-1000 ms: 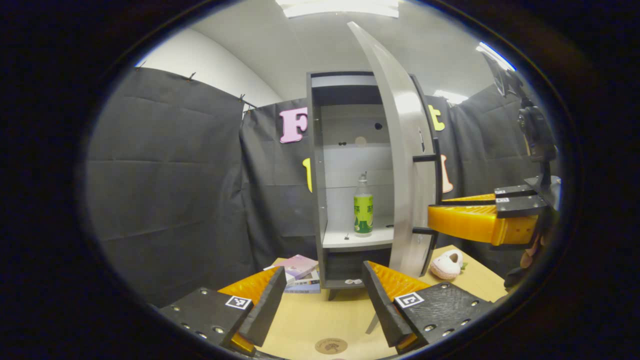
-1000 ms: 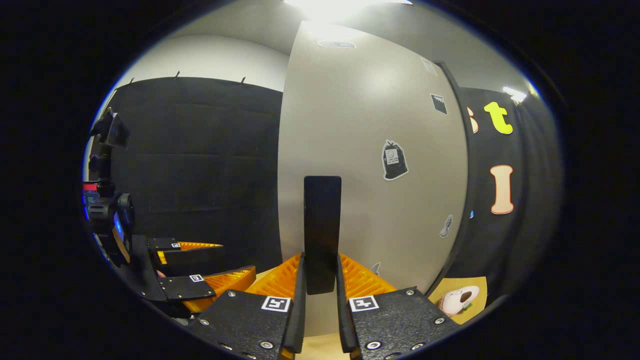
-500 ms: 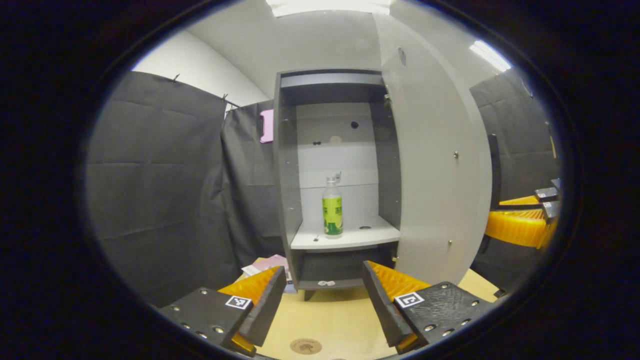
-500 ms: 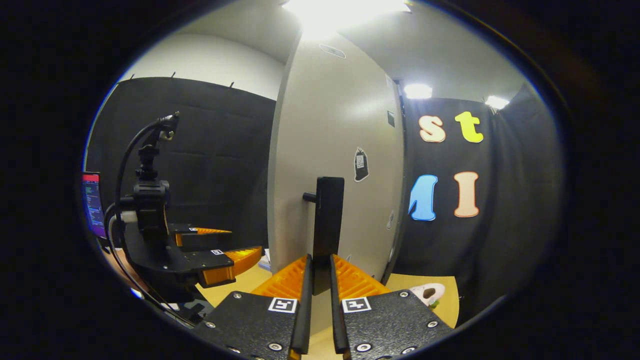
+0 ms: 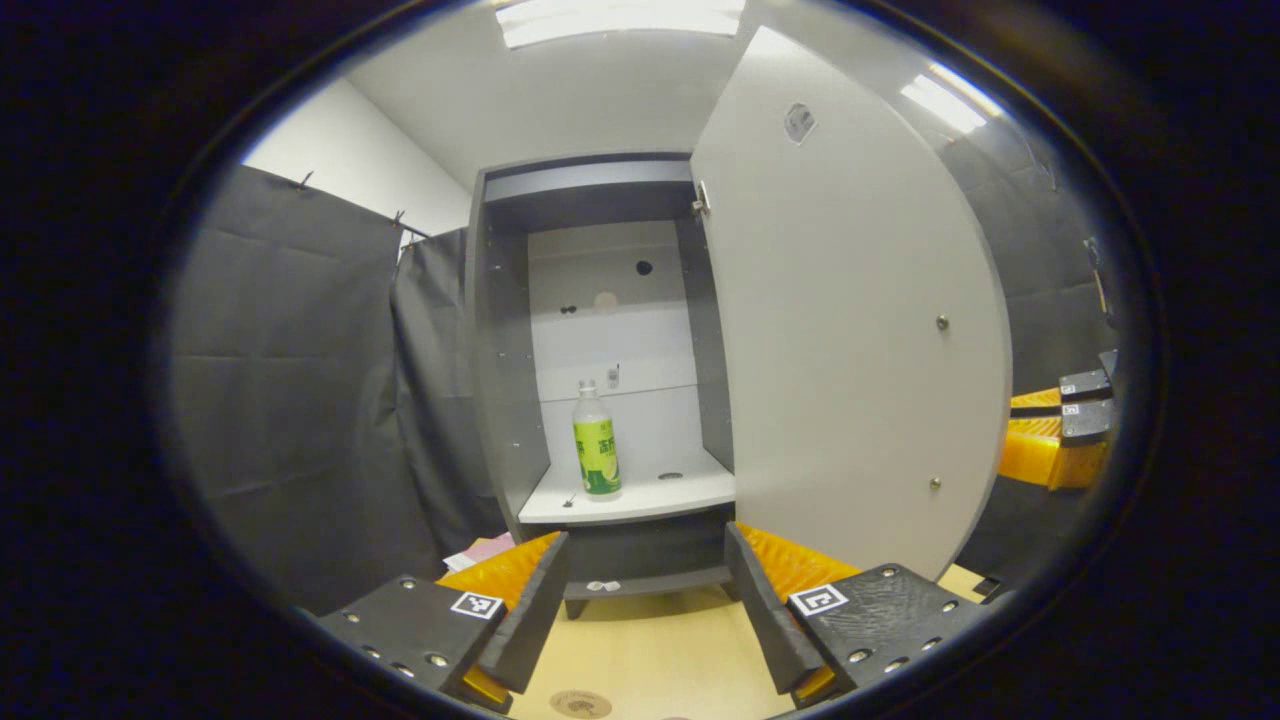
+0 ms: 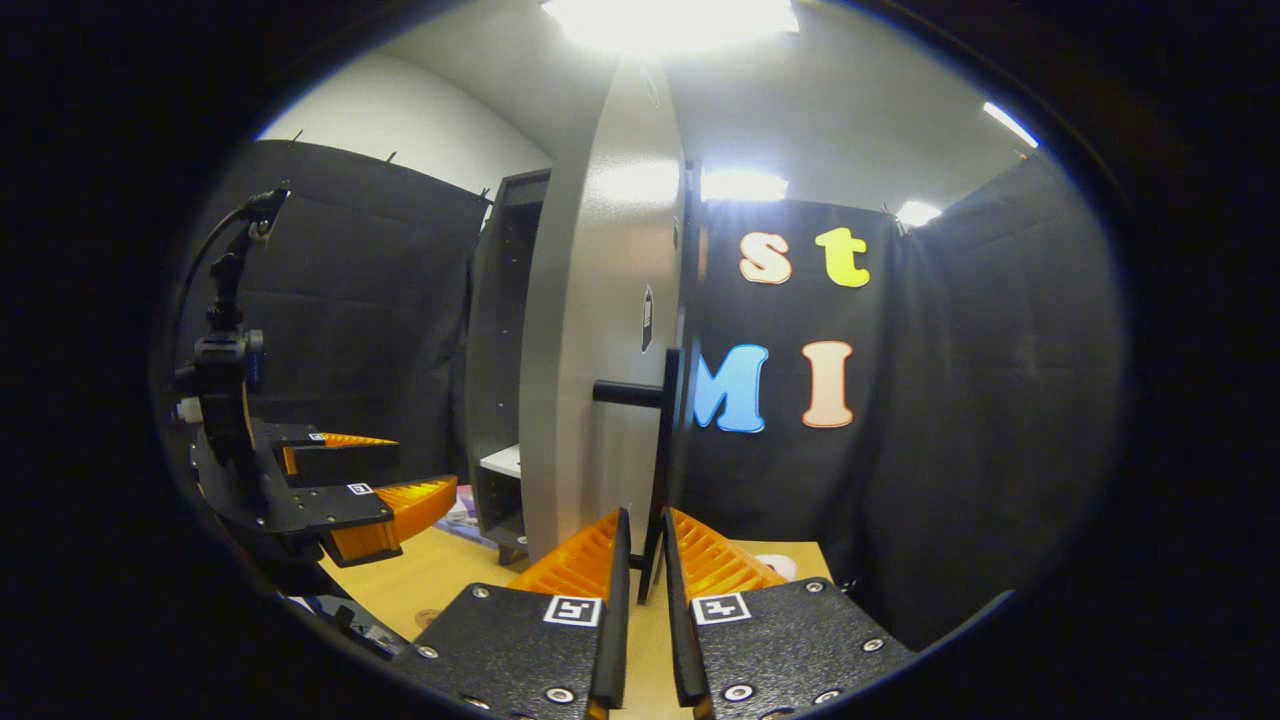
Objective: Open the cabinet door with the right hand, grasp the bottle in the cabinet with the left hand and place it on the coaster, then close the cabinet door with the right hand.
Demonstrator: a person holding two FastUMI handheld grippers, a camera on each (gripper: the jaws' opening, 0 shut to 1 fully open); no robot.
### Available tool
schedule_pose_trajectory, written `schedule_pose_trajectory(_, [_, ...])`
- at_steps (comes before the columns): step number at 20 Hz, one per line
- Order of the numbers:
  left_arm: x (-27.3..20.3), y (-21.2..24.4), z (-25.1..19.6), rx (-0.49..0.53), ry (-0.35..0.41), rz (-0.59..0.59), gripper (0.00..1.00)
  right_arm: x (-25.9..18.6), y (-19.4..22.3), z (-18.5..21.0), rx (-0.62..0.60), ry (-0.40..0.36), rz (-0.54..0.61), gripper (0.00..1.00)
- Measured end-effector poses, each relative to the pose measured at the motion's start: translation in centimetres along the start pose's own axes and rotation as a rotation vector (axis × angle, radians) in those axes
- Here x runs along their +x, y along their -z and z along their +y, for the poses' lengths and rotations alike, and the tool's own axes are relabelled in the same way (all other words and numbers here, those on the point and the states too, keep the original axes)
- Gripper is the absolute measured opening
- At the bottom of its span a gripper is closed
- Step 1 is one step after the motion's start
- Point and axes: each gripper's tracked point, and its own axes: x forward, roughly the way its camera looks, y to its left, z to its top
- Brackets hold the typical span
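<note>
Grey cabinet door (image 5: 850, 320) stands swung wide, its black bar handle (image 6: 665, 470) pinched in the right tool (image 6: 640, 560) — opening looks done. Next, the left tool (image 5: 645, 590), spread and empty, must reach the green-labelled clear bottle (image 5: 596, 452) upright on the white shelf (image 5: 650, 495).

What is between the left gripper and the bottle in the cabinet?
Nothing: in the left gripper view, bare table and open shelf front separate the left gripper from the bottle.
</note>
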Motion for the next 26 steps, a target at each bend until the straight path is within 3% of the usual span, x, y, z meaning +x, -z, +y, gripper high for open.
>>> schedule_pose_trajectory(3, [0.6, 0.1, 0.2, -0.001, -0.015, 0.002, 0.88, 0.0, 0.4, 0.8, 0.055, -0.045, 0.001, 0.15])
schedule_pose_trajectory(5, [1.3, 0.4, 0.9, -0.002, -0.039, 0.008, 0.88, -0.3, 0.2, 0.0, 0.04, -0.023, -0.005, 0.23])
schedule_pose_trajectory(6, [2.0, 0.4, 1.3, -0.011, -0.047, 0.009, 0.88, -0.4, 0.2, -0.6, 0.036, -0.002, -0.009, 0.35])
schedule_pose_trajectory(7, [2.8, 0.6, 1.6, -0.024, -0.044, 0.01, 0.88, -0.4, 0.5, -1.2, 0.041, 0.017, -0.008, 0.39])
schedule_pose_trajectory(11, [7.8, 0.9, 2.9, -0.006, -0.037, 0.011, 0.92, -1.7, 1.6, -2.6, 0.081, 0.036, 0.008, 0.86])
schedule_pose_trajectory(12, [8.9, 0.7, 3.2, -0.001, -0.044, 0.01, 0.88, -2.1, 1.6, -3.3, 0.076, 0.056, 0.014, 0.94])
schedule_pose_trajectory(15, [13.5, -0.2, 4.9, 0.01, -0.065, -0.015, 0.88, -3.2, 1.7, -4.9, 0.078, 0.11, 0.005, 0.96])
schedule_pose_trajectory(16, [15.0, -0.2, 5.4, 0.013, -0.071, -0.015, 0.92, -3.6, 1.9, -5.6, 0.074, 0.131, 0.006, 0.95])
schedule_pose_trajectory(18, [18.1, 0.1, 6.3, 0.023, -0.072, -0.016, 0.88, -4.2, 2.9, -7.1, 0.09, 0.183, 0.028, 0.95])
schedule_pose_trajectory(19, [19.5, 0.1, 6.7, 0.031, -0.074, -0.017, 0.93, -4.3, 4.0, -8.0, 0.102, 0.213, 0.052, 0.95])
schedule_pose_trajectory(22, [23.4, 0.4, 6.9, 0.025, -0.062, -0.015, 0.88, -5.4, 6.2, -10.9, 0.142, 0.333, 0.122, 0.95])
schedule_pose_trajectory(23, [24.8, 0.7, 6.9, 0.018, -0.05, -0.014, 0.93, -5.7, 6.5, -11.5, 0.155, 0.371, 0.131, 0.95])
schedule_pose_trajectory(25, [27.3, 1.4, 7.1, 0.034, -0.041, -0.003, 0.83, -5.9, 6.9, -12.3, 0.166, 0.432, 0.145, 0.95])
schedule_pose_trajectory(26, [28.5, 1.7, 7.3, 0.048, -0.036, -0.003, 0.88, -5.7, 7.0, -12.4, 0.162, 0.454, 0.153, 0.95])
